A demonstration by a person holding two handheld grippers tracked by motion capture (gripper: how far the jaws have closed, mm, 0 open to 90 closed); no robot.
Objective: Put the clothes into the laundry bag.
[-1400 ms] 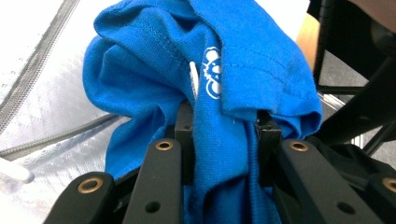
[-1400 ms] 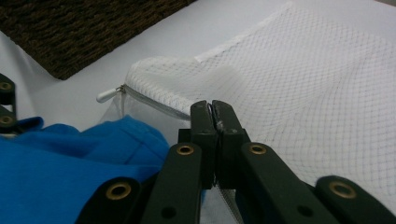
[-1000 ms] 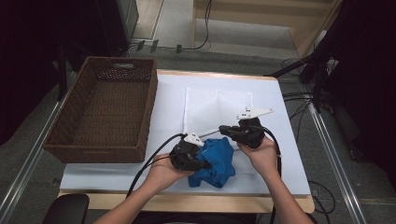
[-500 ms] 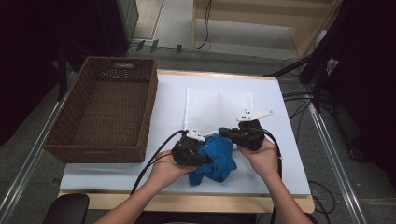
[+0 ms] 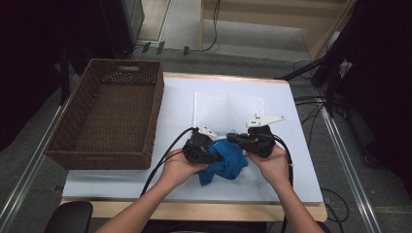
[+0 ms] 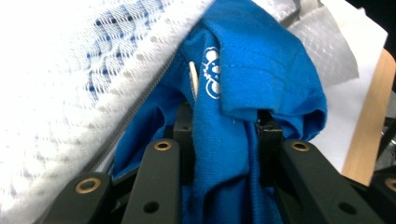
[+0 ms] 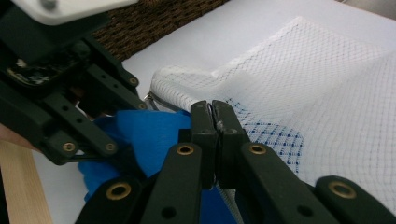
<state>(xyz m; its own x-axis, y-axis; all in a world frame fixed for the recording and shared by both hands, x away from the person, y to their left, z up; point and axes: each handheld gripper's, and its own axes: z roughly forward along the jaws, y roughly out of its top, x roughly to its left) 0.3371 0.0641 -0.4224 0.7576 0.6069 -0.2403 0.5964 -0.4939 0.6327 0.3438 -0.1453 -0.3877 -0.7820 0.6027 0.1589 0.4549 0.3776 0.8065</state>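
- Left gripper [image 5: 217, 156] is grasping the blue garment [image 5: 227, 164]: in the left gripper view a bunched fold of the blue cloth [image 6: 243, 116] is sitting between the two black jaws, which are pressing on it from both sides.
- Its jaws are standing a little apart around that fold, and the cloth is spilling up and over their tips, with a small white printed mark facing the camera.
- Just beyond and to the left of those jaws, the white mesh bag [image 6: 70, 93] is lying against the garment, its zipper edge running slantwise beside the blue fabric.
- Right gripper [image 7: 215, 116] is clenching its jaws fully together on the edge of the mesh bag [image 7: 299, 93], pinching the netting right at the bag's mouth.
- Seen from the right gripper, the blue garment [image 7: 144, 135] is lying just to the left of and below the jaws, partly showing through the netting ahead of them as a blue patch.
- Both grippers are meeting nose to nose over the garment in the high view, the right gripper [image 5: 238, 139] sitting just beside the left one.
- Beyond both grippers the rest of the mesh bag [image 5: 228, 107] is lying flat on the white table [image 5: 291, 179].
- Well off to the left gripper's outer side, the brown wicker basket [image 5: 73, 145] is standing.
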